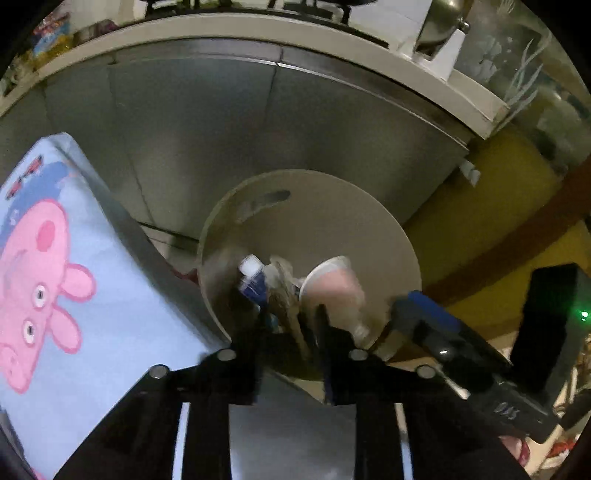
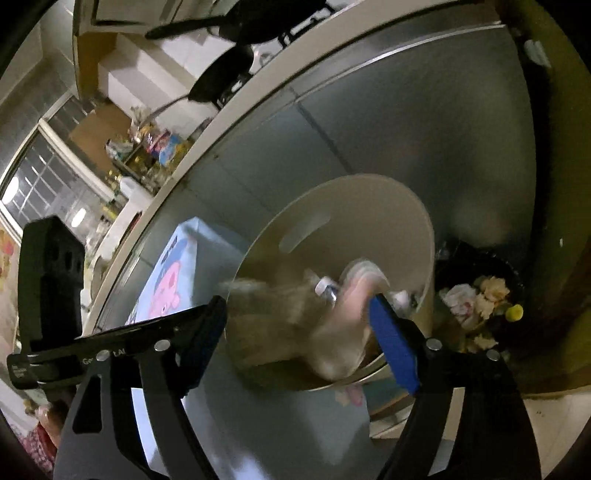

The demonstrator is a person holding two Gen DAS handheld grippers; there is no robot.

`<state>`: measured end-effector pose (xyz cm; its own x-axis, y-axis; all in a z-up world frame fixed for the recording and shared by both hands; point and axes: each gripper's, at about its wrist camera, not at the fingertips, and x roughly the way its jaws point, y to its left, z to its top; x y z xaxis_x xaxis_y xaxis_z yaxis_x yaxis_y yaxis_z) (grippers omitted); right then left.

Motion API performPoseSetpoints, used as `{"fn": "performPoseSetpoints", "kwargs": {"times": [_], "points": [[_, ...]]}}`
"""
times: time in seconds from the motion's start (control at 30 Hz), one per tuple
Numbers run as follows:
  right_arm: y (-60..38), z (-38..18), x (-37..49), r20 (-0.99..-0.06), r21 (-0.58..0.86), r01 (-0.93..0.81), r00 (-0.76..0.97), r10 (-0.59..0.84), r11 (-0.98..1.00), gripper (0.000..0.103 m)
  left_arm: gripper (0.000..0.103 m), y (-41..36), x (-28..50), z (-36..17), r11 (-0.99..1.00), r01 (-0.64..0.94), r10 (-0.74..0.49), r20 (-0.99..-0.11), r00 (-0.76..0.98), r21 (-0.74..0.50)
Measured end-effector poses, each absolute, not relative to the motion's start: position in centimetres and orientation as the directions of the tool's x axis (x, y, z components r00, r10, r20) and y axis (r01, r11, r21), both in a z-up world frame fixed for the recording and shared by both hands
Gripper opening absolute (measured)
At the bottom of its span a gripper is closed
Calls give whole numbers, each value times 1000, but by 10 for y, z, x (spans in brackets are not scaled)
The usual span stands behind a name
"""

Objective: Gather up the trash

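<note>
I am holding a round beige bin (image 1: 332, 221) tipped toward me, its mouth open to both cameras, in front of grey metal cabinet doors (image 1: 221, 129) under a pale bench (image 1: 258, 33). My left gripper (image 1: 291, 332) looks pinched on the near rim of the bin, the black fingers close together with the edge between them, though the contact itself is blurred. My right gripper (image 2: 299, 332) is spread wide, its blue-padded fingers (image 2: 391, 343) standing either side of the bin's rim and not closed on anything that I can see. Inside the bin the trash is already piled: a small bottle with a white cap and blue label (image 1: 253, 277), a pinkish-white paper cup (image 1: 332, 284), and some crumpled clear and brownish wrapping I cannot make out well because of motion blur. Just beside the bin, in the right wrist view, sits a dark trash bag (image 2: 480, 306) holding crumpled tissue and a small yellow ball-like thing. A light-blue box with a pink cartoon pig (image 1: 55, 280) stands close on the other side. I judge the gathering into the bin is largely done, and what remains is likely emptying it into the dark bag, or adding whatever litter lies out of view
</note>
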<state>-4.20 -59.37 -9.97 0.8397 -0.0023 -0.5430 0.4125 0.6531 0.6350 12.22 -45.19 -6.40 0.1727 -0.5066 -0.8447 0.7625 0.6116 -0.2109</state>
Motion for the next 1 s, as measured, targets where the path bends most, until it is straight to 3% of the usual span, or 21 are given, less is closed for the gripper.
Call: {"fn": "performPoseSetpoints", "kwargs": {"times": [0.13,0.27,0.43,0.6,0.67,0.8,0.93,1.0], "points": [[-588,-94,-53,-501,674,389,866,2,628,76,32,-427,118,-59,629,748,-518,-832,200,-212],[-569,-81,-48,-473,676,330,880,44,659,64,32,-377,105,-60,648,721,-535,-821,201,-246],[-523,-71,-13,-478,665,228,862,171,711,52,35,-298,89,-71,709,679,-486,-830,273,-191],[-441,-68,49,-516,641,81,781,351,763,52,38,-188,85,-83,812,561,-413,-838,357,-161],[-401,-67,75,-535,627,22,739,410,778,54,39,-156,82,-85,837,515,-415,-827,379,-185],[-313,-52,132,-564,568,-103,674,478,816,70,40,-93,69,-85,888,420,-374,-822,429,-184],[-240,-33,173,-606,469,-182,645,465,864,82,45,-54,60,-84,909,364,-363,-814,453,-203],[-206,-32,188,-654,383,-216,622,429,898,83,51,-38,58,-85,915,335,-367,-808,461,-224]]}}
